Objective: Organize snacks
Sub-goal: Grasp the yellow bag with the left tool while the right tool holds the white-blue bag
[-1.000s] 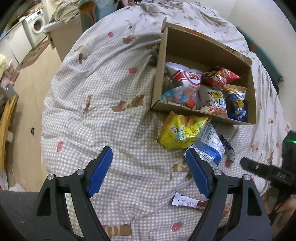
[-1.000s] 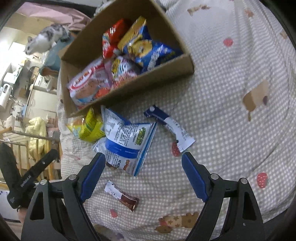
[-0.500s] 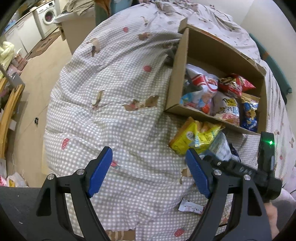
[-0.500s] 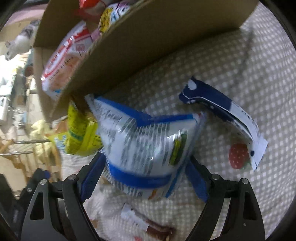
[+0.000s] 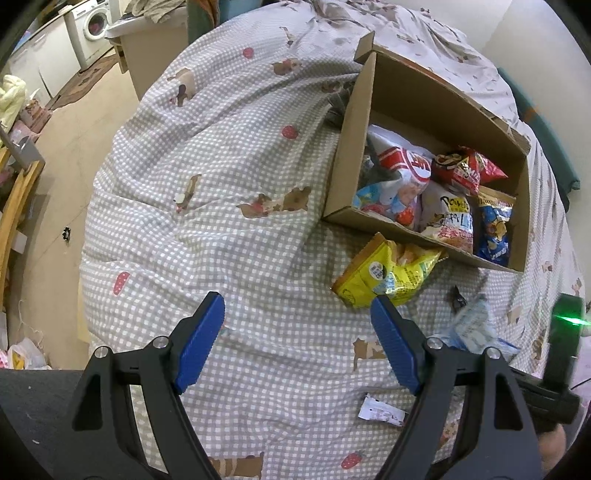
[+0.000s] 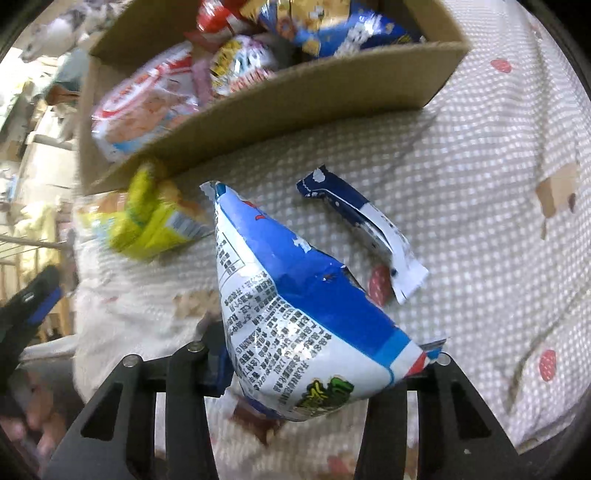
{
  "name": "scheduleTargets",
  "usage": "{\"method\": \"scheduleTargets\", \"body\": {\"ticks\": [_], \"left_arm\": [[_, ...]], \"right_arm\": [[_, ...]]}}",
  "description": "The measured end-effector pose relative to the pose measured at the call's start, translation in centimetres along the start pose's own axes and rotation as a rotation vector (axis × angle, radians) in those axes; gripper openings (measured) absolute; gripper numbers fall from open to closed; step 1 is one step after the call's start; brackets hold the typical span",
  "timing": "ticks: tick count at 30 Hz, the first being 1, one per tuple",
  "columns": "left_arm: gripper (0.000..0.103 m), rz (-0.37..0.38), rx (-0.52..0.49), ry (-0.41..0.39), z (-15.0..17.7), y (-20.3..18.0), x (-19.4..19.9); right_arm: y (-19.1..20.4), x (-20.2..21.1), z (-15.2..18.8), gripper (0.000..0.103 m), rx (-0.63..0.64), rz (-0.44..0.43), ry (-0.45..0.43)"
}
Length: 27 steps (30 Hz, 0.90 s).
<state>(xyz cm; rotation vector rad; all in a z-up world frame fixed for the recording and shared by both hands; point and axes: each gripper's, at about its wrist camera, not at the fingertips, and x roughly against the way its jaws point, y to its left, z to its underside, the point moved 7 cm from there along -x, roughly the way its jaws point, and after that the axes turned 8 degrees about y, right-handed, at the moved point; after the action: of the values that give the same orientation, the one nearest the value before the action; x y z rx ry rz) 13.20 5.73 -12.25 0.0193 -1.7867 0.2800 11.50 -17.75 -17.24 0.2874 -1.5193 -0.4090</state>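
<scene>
Right tool up close, jaws closing with the blue bag wedged between them; the bag is crumpled and tipped up, its printed white end nearest the lens, its blue end rising toward the box; the pads are hidden behind the foil, so how hard they press I cannot tell. Just past it a navy wrapper lies flat on the checked bed cover; to the left a yellow bag sits with one end against the box's front wall; beyond that wall, packets crowd the box, blurred.

Over to the left tool: jaws wide apart, nothing between them, hovering above the bed cover; near its right finger a small white wrapper lies on the cloth; further out the yellow bag rests touching the cardboard box; inside the box, a red-and-white bag, a red bag, a blue bag at the right end; at the far right edge the other tool shows as a dark bar with a green light, the blue bag blurred beside it; beyond the bed, a washing machine on the floor.
</scene>
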Motion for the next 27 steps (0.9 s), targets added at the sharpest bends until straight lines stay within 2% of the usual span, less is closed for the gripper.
{"method": "scheduleTargets", "body": {"ticks": [3, 5, 9, 11, 15, 20, 25, 27], "left_arm": [[0.079, 0.019, -0.024, 0.021, 0.2, -1.1, -0.8], [0.088, 0.018, -0.058, 0.031, 0.3, -2.3, -1.5], [0.092, -0.075, -0.195, -0.017, 0.3, -5.3, -3.0], [0.092, -0.083, -0.239, -0.015, 0.3, -6.4, -3.8], [0.092, -0.062, -0.267, -0.025, -0.1, -8.1, -5.1], [0.092, -0.052, -0.251, 0.001, -1.2, -8.8, -7.3], [0.092, -0.066, -0.253, -0.005, -2.4, -8.9, -8.6], [0.092, -0.035, -0.236, -0.034, -2.9, -8.8, -8.4]], "right_arm": [[0.3, 2.7, 0.6, 0.046, 0.034, -0.079, -0.049], [-0.4, 4.2, 0.9, 0.046, 0.034, -0.108, -0.084], [-2.3, 5.7, 0.5, 0.046, -0.031, -0.152, -0.142], [-3.5, 6.6, 0.2, 0.046, -0.056, -0.167, -0.164], [-5.4, 8.4, 0.1, 0.046, -0.068, -0.147, -0.211], [-6.6, 8.6, 0.3, 0.046, -0.106, -0.157, -0.207], [-6.0, 8.0, 0.1, 0.046, -0.089, -0.137, -0.213], [-5.8, 7.9, 0.0, 0.046, -0.091, -0.139, -0.212]]}}
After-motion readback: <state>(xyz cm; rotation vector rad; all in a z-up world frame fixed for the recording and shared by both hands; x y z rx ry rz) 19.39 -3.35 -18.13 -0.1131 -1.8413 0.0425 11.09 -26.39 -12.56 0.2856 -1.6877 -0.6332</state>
